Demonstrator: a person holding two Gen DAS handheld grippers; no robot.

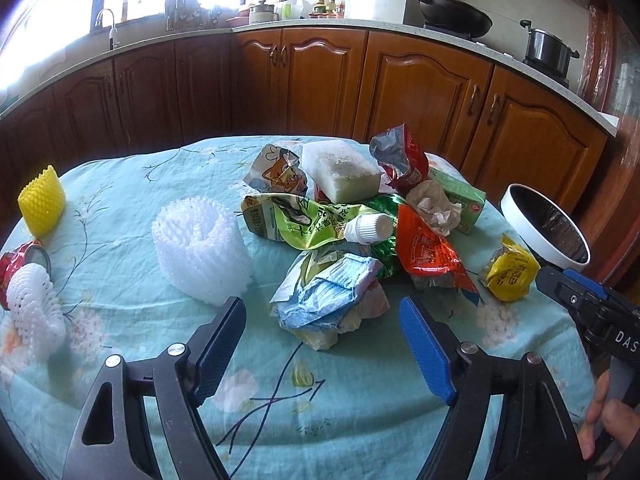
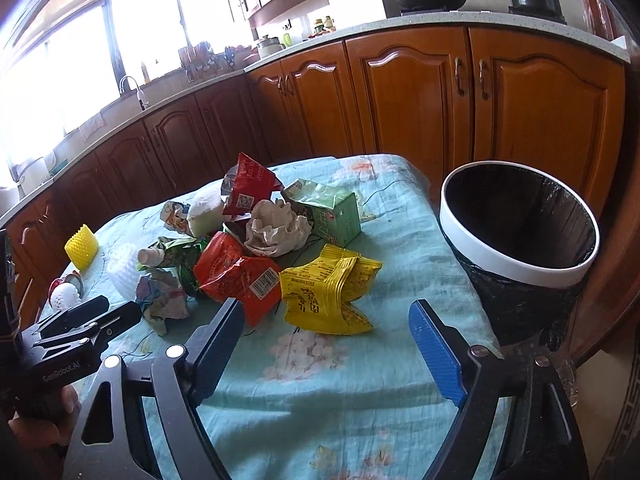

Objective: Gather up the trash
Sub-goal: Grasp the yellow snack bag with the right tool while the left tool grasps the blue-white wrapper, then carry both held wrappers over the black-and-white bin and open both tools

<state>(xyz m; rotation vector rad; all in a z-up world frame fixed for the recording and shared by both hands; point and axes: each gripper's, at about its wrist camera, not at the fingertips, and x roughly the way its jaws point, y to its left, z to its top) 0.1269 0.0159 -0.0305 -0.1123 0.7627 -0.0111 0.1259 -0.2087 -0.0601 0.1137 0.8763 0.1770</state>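
Observation:
A pile of trash lies on the table with a light blue flowered cloth (image 1: 320, 408). My left gripper (image 1: 322, 320) is open and empty, just short of a crumpled blue and white wrapper (image 1: 332, 296). My right gripper (image 2: 326, 320) is open and empty, just short of a yellow snack wrapper (image 2: 328, 296). An orange-red wrapper (image 2: 236, 272), crumpled paper (image 2: 276, 228), a green carton (image 2: 332, 212) and a small white bottle (image 1: 368, 229) lie in the pile. A bin (image 2: 520, 240) with a white rim and black liner stands at the table's right edge.
White foam netting (image 1: 202, 248), a yellow foam net (image 1: 42, 200), a red can (image 1: 20, 264) with another white net (image 1: 34, 312) lie at the left. A white sponge block (image 1: 340, 170) sits behind the pile. Wooden kitchen cabinets (image 1: 320, 76) stand beyond the table.

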